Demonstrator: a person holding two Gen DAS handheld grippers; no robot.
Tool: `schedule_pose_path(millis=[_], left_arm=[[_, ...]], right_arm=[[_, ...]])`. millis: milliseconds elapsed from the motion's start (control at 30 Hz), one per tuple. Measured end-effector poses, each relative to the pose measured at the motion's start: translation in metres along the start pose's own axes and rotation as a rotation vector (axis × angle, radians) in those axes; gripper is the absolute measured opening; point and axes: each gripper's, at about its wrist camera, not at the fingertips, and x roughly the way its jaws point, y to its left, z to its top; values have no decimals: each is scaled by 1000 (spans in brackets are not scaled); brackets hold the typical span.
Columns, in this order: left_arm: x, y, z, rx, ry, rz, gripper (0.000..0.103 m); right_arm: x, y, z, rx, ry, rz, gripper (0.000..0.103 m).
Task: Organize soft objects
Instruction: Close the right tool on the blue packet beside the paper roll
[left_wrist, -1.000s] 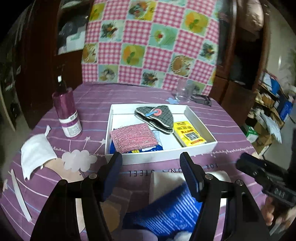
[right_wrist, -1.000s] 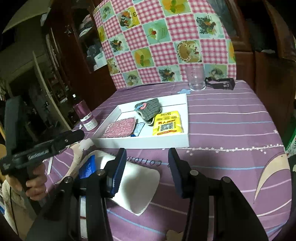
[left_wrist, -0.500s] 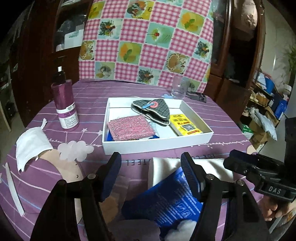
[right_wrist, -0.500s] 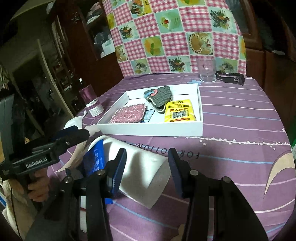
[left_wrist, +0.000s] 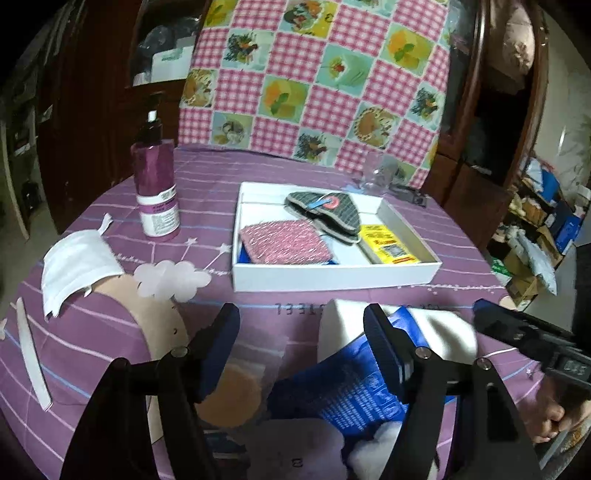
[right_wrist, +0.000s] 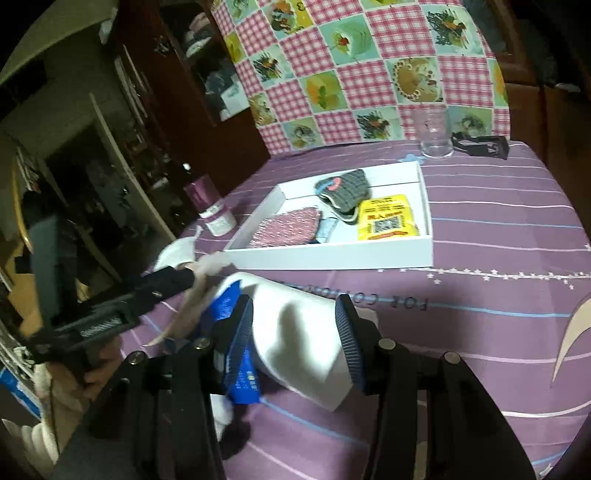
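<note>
We see a dim room. A round table with a purple striped cloth (left_wrist: 207, 192) fills the foreground. Behind it stands a chair draped in a pink checked quilt (left_wrist: 317, 81) with fruit and flower squares. Dark wooden cabinets (left_wrist: 491, 122) flank it, and cluttered boxes (left_wrist: 535, 229) sit on the floor by a pale wall at right.

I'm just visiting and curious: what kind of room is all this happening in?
Probably a lived-in home. A purple printed tablecloth covers the table, a patchwork-covered chair stands behind it, and dark wooden cabinets hold household clutter.
</note>
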Motion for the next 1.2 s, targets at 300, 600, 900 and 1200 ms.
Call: schedule_pose_path(millis=[300,600,900,1200], left_arm=[[14,5,-9,14,99,130,70],[24,15,-13,-6,169,190,70],[30,16,-16,1,199,219,70],[37,15,-19,15,240,240,70]], right_arm=[[9,10,-5,1,82,53,44],[14,12,-12,30,223,60,44],[15,16,-24,32,311,79,44],[36,8,-32,57,368,50,44]])
